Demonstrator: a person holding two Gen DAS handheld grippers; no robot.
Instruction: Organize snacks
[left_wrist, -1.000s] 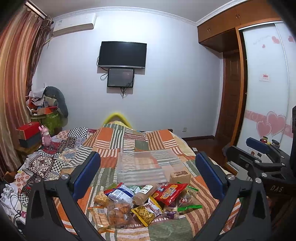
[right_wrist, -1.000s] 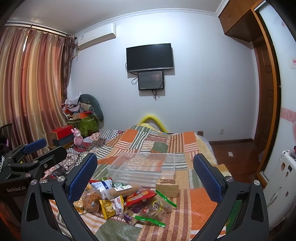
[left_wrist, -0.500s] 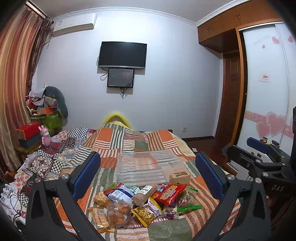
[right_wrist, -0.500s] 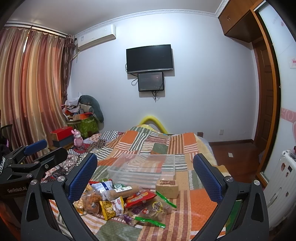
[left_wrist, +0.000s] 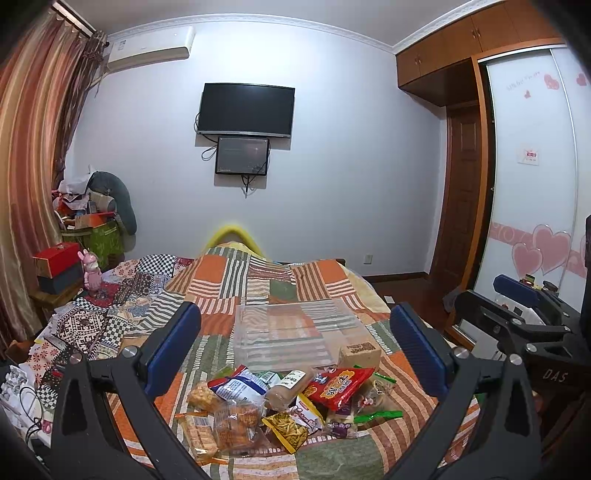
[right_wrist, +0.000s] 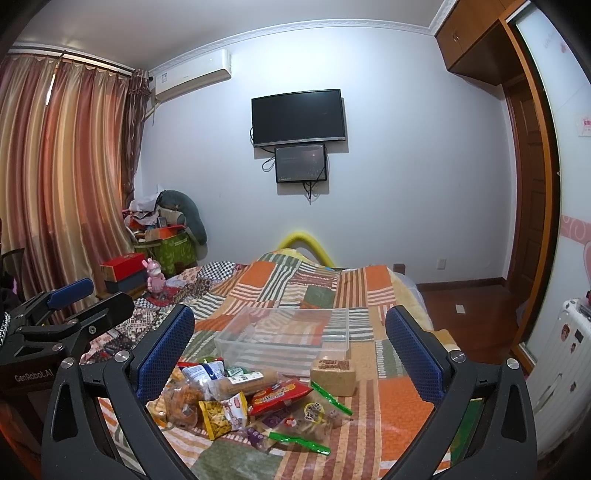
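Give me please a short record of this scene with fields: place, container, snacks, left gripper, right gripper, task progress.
place: bed with patchwork quilt
container: clear plastic bin, nothing visible inside, behind the snacks
snacks: loose pile in front of the bin, including red packet, blue-white bag, tan block beside the bin
left gripper: jaws wide open, holding nothing, above the pile
right gripper: jaws wide open, holding nothing
task progress: no snack in the bin yet

"DAS" reads on the right gripper (left_wrist: 532, 325) body, off to the left gripper's right; "GenRobot.AI" on the left gripper (right_wrist: 55, 314). Snack packet print is too small to read.
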